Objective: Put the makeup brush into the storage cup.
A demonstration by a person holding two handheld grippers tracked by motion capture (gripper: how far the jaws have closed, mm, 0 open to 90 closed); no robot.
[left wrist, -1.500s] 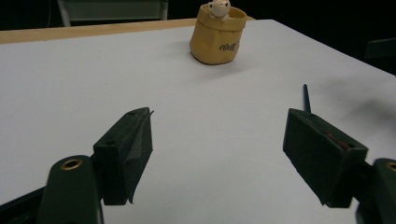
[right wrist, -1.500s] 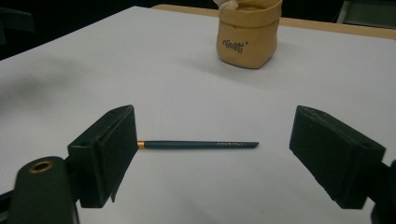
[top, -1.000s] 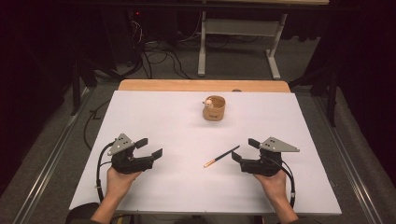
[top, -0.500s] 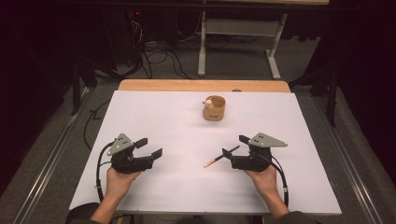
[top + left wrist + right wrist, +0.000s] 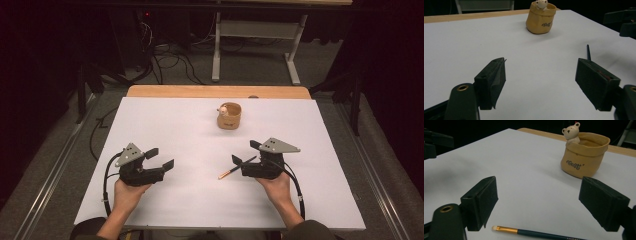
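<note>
A: White table (image 5: 170, 130) is mostly bare. Bear pot (image 5: 229, 115) stands well ahead of both sets of fingers. Left gripper (image 5: 159, 159) is spread wide, nothing between its fingers, idle.

B: And the right?

A: Right gripper (image 5: 241, 161) is spread too, holding nothing. The brush (image 5: 534, 233) lies flat just under and between its fingers, tip toward the left finger (image 5: 480, 202). My worry: it's thin and round, so closing too high rolls it away, and closing off-centre levers it sideways. Pot's safe.
</note>
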